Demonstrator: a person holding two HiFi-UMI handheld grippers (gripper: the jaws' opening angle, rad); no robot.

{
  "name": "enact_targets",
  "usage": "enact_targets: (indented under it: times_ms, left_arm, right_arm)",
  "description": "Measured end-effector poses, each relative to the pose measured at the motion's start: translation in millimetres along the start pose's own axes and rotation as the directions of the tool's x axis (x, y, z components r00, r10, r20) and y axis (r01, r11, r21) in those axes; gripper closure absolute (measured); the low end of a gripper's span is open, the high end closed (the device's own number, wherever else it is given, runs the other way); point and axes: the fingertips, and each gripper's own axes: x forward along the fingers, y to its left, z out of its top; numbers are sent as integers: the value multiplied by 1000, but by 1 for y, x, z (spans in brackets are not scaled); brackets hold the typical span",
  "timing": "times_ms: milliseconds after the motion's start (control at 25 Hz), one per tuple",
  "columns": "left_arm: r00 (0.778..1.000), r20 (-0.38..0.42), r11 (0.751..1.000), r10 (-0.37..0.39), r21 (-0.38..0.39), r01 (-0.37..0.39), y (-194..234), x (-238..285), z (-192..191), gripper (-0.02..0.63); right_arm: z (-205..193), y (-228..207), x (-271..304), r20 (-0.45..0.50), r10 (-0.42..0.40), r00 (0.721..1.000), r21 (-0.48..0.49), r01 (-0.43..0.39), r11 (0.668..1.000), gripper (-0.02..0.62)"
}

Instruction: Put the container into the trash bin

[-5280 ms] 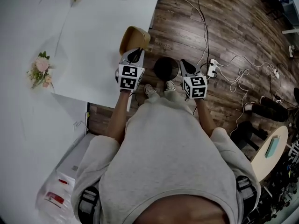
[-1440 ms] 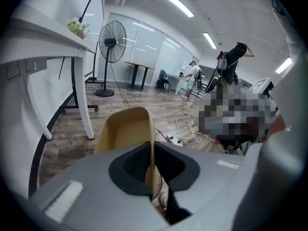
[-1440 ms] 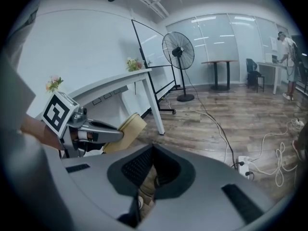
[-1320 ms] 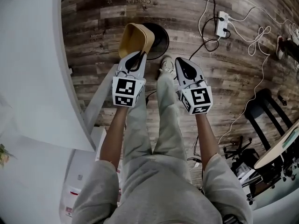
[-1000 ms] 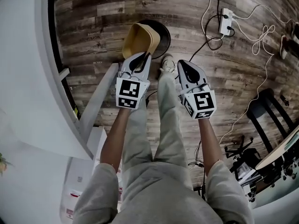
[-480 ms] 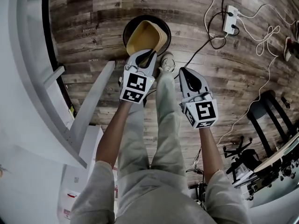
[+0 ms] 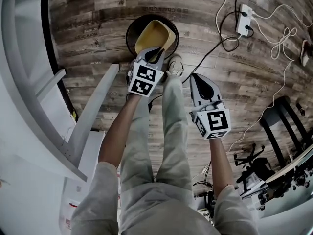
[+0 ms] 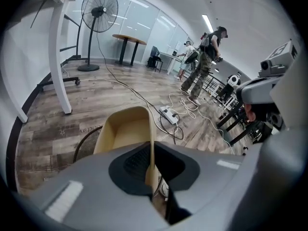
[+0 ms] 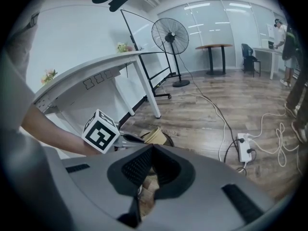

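A tan, open-topped container (image 7: 155, 35) hangs tilted over the mouth of a round black mesh trash bin (image 7: 131, 33) on the wood floor. My left gripper (image 7: 155, 54) is shut on the container's near wall. In the left gripper view that thin wall (image 8: 151, 154) stands pinched between the jaws, with the container (image 8: 124, 129) reaching forward over the trash bin (image 8: 86, 146). My right gripper (image 7: 196, 78) hovers to the right of the bin, shut with nothing in it. From the right gripper view I see the container (image 9: 156, 134) and the left gripper's marker cube (image 9: 101, 131).
White table legs (image 7: 90, 114) slant along the left. A power strip (image 7: 244, 17) with trailing cables lies on the floor at the right. The person's shoe (image 7: 174, 62) sits beside the bin. A standing fan (image 8: 99, 5) and people are far off.
My left gripper has sunk with the container, which now sits lower over the bin's mouth. The right gripper has drifted a little down and back.
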Motion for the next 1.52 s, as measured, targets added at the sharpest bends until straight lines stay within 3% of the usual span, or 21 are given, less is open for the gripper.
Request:
enact_targets:
  times_ms: [640, 880, 1160, 1520]
  left_arm:
    - [995, -99, 1000, 0, -24, -3, 26, 62, -32, 575]
    - [997, -81, 994, 8, -110, -17, 41, 80, -34, 574]
    - [993, -116, 995, -5, -102, -7, 49, 99, -47, 574]
    - [988, -152, 987, -4, -160, -21, 62, 113, -62, 564]
  right_arm:
    - [-26, -9, 4, -34, -2, 999, 36, 3, 999, 581]
    - [-26, -11, 10, -34, -1, 999, 53, 3, 999, 581]
    - [-25, -10, 20, -30, 8, 1000, 76, -5, 997, 581]
    - [-25, -12, 23, -43, 17, 999, 63, -14, 998, 581]
